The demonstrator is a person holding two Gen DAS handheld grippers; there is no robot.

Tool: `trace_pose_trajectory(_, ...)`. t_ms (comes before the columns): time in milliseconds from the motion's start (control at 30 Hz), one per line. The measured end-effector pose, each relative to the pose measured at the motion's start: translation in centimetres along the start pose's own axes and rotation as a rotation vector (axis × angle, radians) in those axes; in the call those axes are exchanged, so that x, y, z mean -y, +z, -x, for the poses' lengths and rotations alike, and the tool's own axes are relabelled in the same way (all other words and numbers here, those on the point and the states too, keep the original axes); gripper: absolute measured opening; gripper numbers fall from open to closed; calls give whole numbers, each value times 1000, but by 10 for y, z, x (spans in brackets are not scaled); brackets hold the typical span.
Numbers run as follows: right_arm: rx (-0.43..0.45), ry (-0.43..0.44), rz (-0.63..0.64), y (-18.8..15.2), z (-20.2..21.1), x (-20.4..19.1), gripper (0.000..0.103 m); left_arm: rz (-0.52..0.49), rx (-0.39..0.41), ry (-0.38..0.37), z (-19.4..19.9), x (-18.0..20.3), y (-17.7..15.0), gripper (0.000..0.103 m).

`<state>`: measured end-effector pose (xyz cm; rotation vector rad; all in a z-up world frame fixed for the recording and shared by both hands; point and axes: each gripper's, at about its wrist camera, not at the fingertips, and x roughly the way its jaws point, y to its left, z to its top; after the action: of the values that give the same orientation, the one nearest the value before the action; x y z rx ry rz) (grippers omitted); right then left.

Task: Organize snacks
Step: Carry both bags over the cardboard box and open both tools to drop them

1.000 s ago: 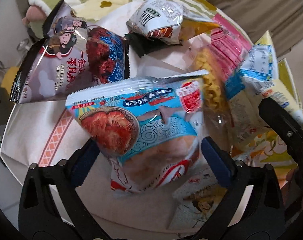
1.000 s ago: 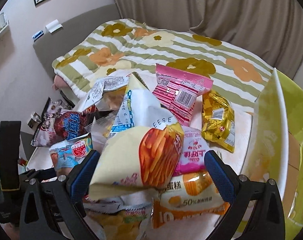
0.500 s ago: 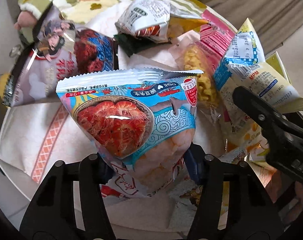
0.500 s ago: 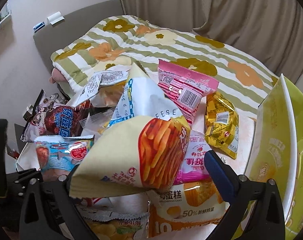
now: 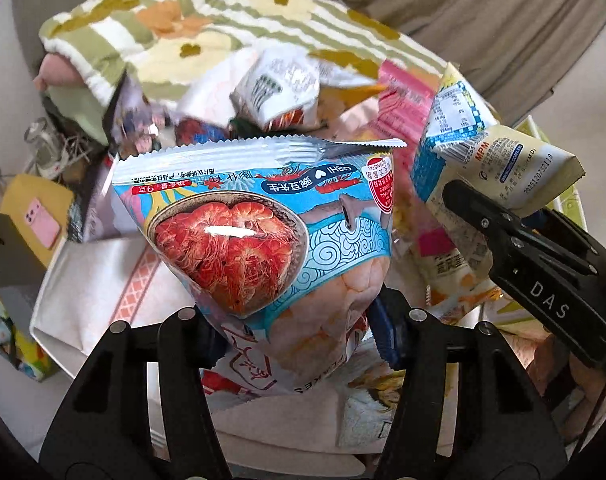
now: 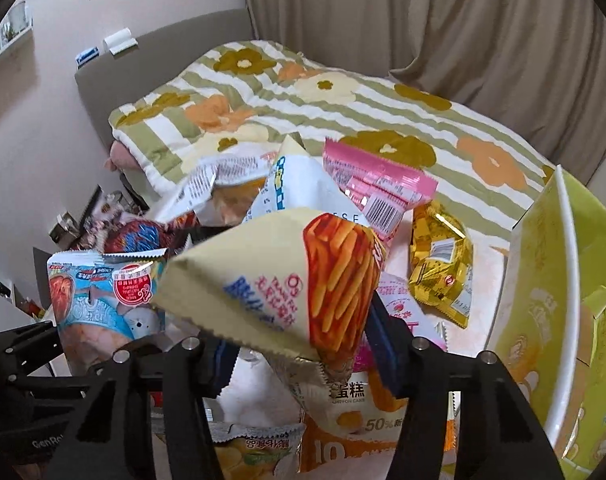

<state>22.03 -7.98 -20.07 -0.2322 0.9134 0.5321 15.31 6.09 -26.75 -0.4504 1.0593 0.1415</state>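
My left gripper (image 5: 299,332) is shut on the lower part of a blue shrimp-snack bag (image 5: 255,232), which hangs upright above the white cloth (image 5: 103,280). The same bag (image 6: 103,304) shows at the left of the right wrist view. My right gripper (image 6: 303,352) has its jaws closing on the bottom corner of a cream bag with fries printed on it (image 6: 287,280), and the pads pinch it. In the left wrist view that cream bag (image 5: 503,172) sticks up at the right above one black finger (image 5: 503,232) of the right gripper.
Several loose snack packets lie in a pile: a pink one (image 6: 379,188), a gold one (image 6: 439,256), an orange cake bag (image 6: 355,412). A yellow-green box (image 6: 563,280) stands open at the right. A flowered quilt (image 6: 303,100) lies behind. A pink phone (image 5: 43,220) lies at far left.
Both grippers went from wide open to shut on their bags. The left one has lifted the shrimp bag off the cloth. The fries bag tilted as the right jaws closed.
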Motion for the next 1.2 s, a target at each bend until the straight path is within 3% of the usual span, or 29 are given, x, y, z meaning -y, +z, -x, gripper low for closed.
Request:
trace_pose_trajectory(300, 116, 2, -97, 8, 55, 15, 48, -71, 91, -44, 49, 21, 29, 54)
trace_pose_trajectory(533, 208, -69, -211, 12, 112, 44, 48, -188, 151, -152, 83, 70, 63, 54)
trace_pose_trajectory(767, 255, -210, -329, 2, 161, 94, 48, -354, 130, -281, 87, 153, 85, 54)
trace_pose_trajectory(967, 243, -303, -405, -27, 189, 141, 48, -442, 78, -373, 75, 231, 77, 54)
trace_pose_trajectory(1200, 196, -343, -458, -66, 201, 200, 48, -490, -24, -372, 39, 313, 55, 54)
